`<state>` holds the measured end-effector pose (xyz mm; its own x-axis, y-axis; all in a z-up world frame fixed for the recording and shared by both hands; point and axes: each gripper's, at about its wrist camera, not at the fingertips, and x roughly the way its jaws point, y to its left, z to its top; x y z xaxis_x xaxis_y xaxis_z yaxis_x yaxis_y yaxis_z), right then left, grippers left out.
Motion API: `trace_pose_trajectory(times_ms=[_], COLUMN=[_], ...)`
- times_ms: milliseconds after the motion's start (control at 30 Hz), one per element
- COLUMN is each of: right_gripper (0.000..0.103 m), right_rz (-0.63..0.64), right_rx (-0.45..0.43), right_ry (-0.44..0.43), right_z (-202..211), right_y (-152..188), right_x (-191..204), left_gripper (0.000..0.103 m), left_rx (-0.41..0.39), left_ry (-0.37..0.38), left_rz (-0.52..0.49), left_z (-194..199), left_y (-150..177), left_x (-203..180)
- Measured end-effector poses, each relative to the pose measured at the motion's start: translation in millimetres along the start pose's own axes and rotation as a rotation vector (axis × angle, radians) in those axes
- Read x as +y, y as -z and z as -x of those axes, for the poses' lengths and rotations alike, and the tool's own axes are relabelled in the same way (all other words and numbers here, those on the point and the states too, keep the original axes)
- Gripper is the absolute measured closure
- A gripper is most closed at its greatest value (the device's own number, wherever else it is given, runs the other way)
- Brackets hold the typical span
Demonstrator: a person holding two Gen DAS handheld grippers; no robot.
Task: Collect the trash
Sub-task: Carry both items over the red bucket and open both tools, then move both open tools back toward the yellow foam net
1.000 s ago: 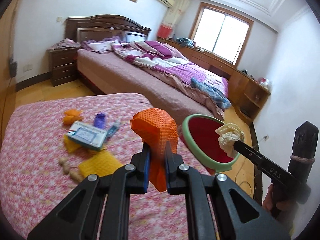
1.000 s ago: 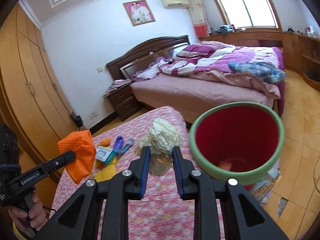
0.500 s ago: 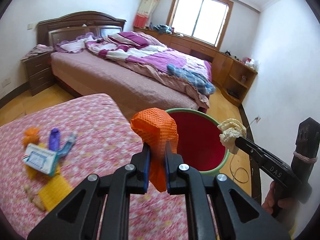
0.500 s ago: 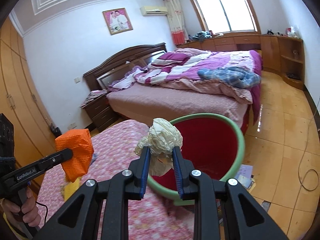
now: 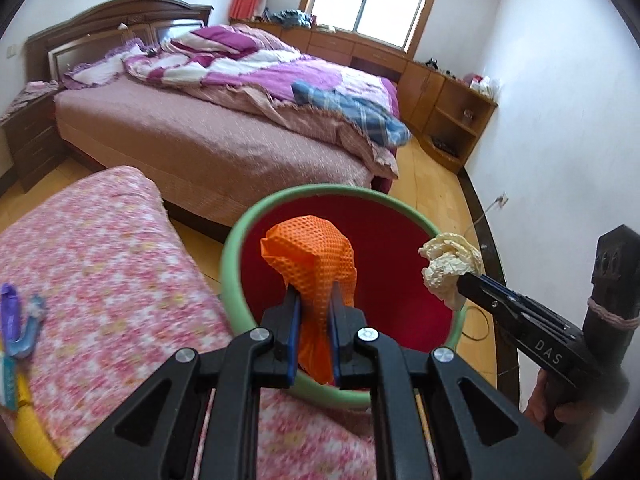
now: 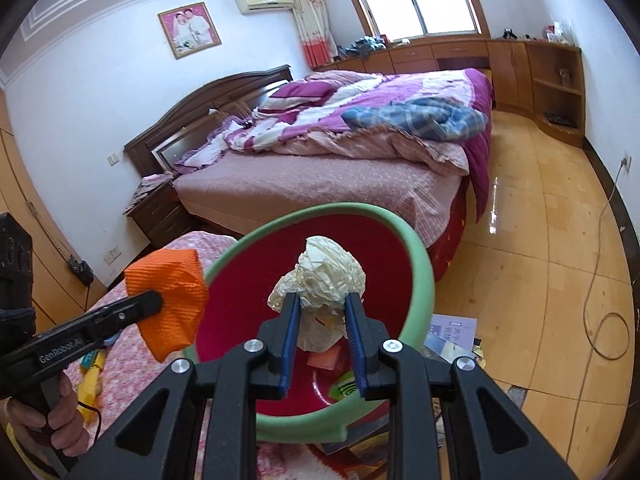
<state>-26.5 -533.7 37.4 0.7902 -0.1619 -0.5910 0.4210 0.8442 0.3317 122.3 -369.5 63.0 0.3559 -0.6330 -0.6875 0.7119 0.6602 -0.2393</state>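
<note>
Left wrist view: left gripper clamped tight on orange mesh cloth, blue pads squeezing its narrow waist. Cloth stands upright, long axis running along the fingers, bunched head pointing away from camera, tail hanging down between the jaws. It sits in front of the red inside of the bin, over the bin mouth, not touching the wall as far as visible. Bin has green rim, stands on the floor just beside the pink floral table cover. Right gripper enters from the right, nipping a crumpled cream paper ball at its tip; the ball hangs over the bin's right rim. Hand grips the handle at lower right. Purple wrapper lies at the left edge of the cover, blurred. Bed behind.

Right wrist view: right gripper narrowly open but pressing on the paper ball, pads on its lower sides. Ball is roughly round, bulk above the fingertips, ragged end trailing down between them; no clear long axis. It sits over the bin opening. Bin's mouth tilts toward camera; scraps lie on its red bottom. Left gripper comes in from the left with the orange cloth just beside the bin's left rim, cloth drooping downward. Hand at lower left.
</note>
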Motion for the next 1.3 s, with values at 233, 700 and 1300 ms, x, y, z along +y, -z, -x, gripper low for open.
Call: trace_pose_trajectory(times_ms=[233, 700, 1300], right_gripper=[0.074, 0.050, 0.030], right_rz=[-0.016, -0.033, -0.033], right_rx=[0.025, 0.020, -0.023], right_ry=[0.002, -0.015, -0.048], right_z=[-18, -22, 8], right_y=[-3, -4, 3], right_x=[-12, -16, 9], left_gripper=[0.092, 0.052, 0.052], left_rx=[0.048, 0.046, 0.022], left_ry=[-0.044, -0.107, -0.112], left_rz=[-0.006, 0.015, 0.084], left_z=[-32, -32, 27], left_y=[5, 8, 29], left_x=[1, 11, 27])
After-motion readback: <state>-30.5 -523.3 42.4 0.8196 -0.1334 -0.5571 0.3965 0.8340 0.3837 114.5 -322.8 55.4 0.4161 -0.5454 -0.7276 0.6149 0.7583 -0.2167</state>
